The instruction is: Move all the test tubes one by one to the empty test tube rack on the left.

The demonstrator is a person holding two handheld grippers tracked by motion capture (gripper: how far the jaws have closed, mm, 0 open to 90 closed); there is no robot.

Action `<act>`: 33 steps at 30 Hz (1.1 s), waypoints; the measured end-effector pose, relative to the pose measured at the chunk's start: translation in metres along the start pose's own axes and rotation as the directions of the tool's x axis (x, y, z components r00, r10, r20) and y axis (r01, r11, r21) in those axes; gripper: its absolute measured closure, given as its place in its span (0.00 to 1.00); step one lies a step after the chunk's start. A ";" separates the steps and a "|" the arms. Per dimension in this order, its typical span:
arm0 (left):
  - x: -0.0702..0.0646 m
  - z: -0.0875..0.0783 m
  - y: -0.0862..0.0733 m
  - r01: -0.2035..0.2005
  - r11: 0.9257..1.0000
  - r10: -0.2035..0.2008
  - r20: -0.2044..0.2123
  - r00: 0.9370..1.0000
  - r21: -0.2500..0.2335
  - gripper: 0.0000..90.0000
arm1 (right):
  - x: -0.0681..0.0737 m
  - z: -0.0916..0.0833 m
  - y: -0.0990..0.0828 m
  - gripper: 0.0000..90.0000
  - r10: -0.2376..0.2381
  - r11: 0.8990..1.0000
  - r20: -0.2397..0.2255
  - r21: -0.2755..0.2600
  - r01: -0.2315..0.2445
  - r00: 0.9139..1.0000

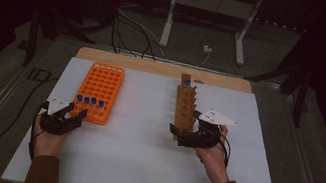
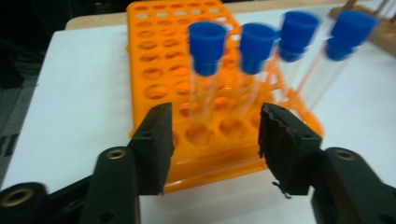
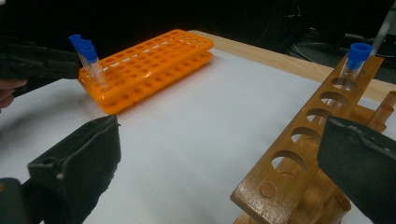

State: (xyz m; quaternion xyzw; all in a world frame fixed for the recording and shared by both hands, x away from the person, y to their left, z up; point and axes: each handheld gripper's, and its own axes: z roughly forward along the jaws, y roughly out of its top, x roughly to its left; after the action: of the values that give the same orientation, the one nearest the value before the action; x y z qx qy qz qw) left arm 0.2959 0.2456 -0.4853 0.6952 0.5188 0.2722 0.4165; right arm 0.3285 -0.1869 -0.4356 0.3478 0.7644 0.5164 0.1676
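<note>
Four clear tubes with blue caps (image 2: 207, 39) stand upright in the near row of my orange rack (image 2: 154, 60), which lies flat on the white sheet. One more capped tube (image 3: 357, 58) stands in the wooden rack (image 3: 299, 154).

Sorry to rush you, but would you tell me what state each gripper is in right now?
Left gripper: open, holding nothing, facing the orange plastic tube rack.
Right gripper: open, holding nothing, beside the brown wooden tube rack.
</note>
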 end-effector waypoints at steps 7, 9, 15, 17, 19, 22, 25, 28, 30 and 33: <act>-0.018 -0.004 0.001 -0.016 0.998 0.021 0.079 0.997 -0.067 0.30 | -0.001 0.000 0.005 0.00 -0.002 1.000 0.005 -0.009 0.002 1.000; -0.023 -0.003 0.002 -0.023 0.997 0.029 0.080 0.996 -0.072 0.24 | -0.002 -0.001 0.008 0.00 -0.001 1.000 0.011 -0.013 0.001 1.000; -0.028 -0.005 0.004 -0.004 0.995 0.013 0.091 0.996 -0.098 0.10 | -0.010 0.004 0.016 0.00 0.005 1.000 0.037 -0.021 -0.004 0.999; -0.028 -0.005 0.004 -0.002 0.995 0.011 0.096 0.995 -0.098 0.03 | -0.014 0.008 0.019 0.00 0.010 1.000 0.049 -0.013 -0.009 0.999; -0.029 -0.005 0.005 0.003 0.995 0.008 0.105 0.994 -0.101 0.00 | -0.019 0.012 0.022 0.00 0.013 1.000 0.056 -0.013 -0.013 0.998; -0.030 -0.005 0.006 0.001 0.994 0.011 0.115 0.993 -0.108 0.00 | -0.026 0.019 0.026 0.00 0.016 1.000 0.069 -0.010 -0.016 0.997; -0.030 -0.005 0.006 0.007 0.993 0.006 0.109 0.994 -0.117 0.00 | -0.033 0.025 0.031 0.00 0.020 1.000 0.092 0.003 -0.021 0.996; -0.029 -0.007 0.006 0.010 0.992 0.001 0.089 0.996 -0.129 0.00 | -0.041 0.032 0.036 0.00 0.030 0.999 0.114 0.010 -0.031 0.993; -0.028 -0.008 0.006 0.014 0.990 -0.002 0.086 0.996 -0.137 0.00 | -0.047 0.036 0.040 0.00 0.035 0.999 0.130 0.015 -0.037 0.991; -0.028 -0.009 0.007 0.012 0.989 -0.002 0.071 0.997 -0.145 0.00 | -0.054 0.042 0.043 0.00 0.038 0.999 0.148 0.020 -0.042 0.988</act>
State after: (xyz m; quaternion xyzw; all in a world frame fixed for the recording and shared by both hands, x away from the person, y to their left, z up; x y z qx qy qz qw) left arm 0.2829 0.2214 -0.4731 0.6702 0.4850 0.2833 0.4852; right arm 0.4077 -0.1865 -0.4197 0.4022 0.7488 0.4835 0.2092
